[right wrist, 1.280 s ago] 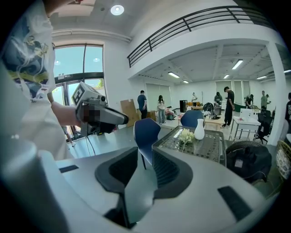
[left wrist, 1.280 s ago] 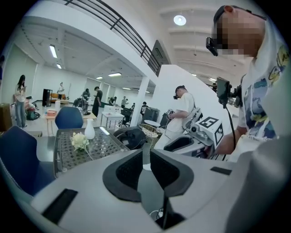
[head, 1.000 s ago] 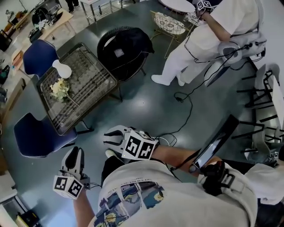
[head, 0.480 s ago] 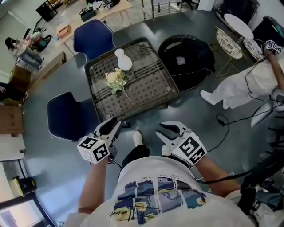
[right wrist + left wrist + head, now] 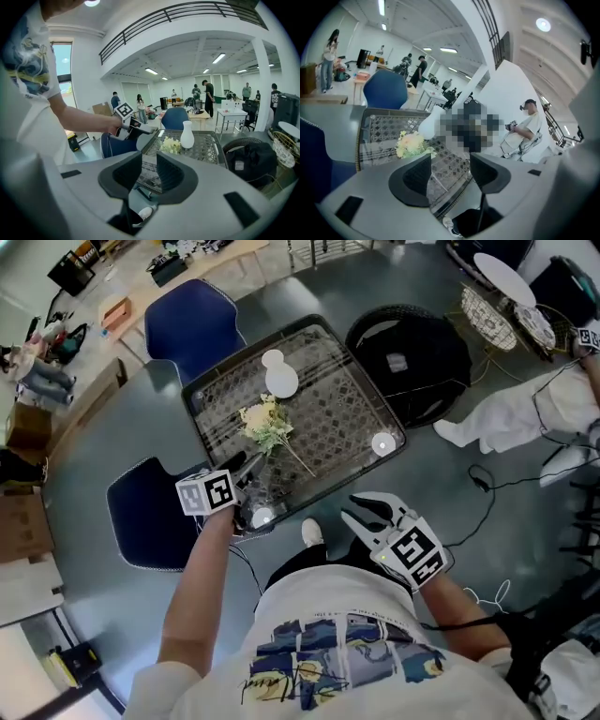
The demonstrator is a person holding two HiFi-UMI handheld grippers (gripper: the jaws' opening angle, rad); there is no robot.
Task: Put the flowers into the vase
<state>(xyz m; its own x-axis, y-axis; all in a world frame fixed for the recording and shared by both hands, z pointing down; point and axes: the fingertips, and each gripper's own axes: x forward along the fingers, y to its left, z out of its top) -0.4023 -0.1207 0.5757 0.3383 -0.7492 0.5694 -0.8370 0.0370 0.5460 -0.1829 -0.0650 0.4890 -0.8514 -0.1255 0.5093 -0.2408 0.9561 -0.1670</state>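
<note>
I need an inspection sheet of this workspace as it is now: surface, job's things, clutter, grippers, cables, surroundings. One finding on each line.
Surface: table, lattice top with light glare.
Job's things: vase upright; flowers lying beside it, not yet inside.
Clutter: nothing seen on the table.
Grippers: left gripper over the table's near edge, jaws have just been opening, nothing between them; right gripper short of the table, open, empty.
Cables: black cable on the floor at right.
Surroundings: blue chairs, black bag, person in white.
</note>
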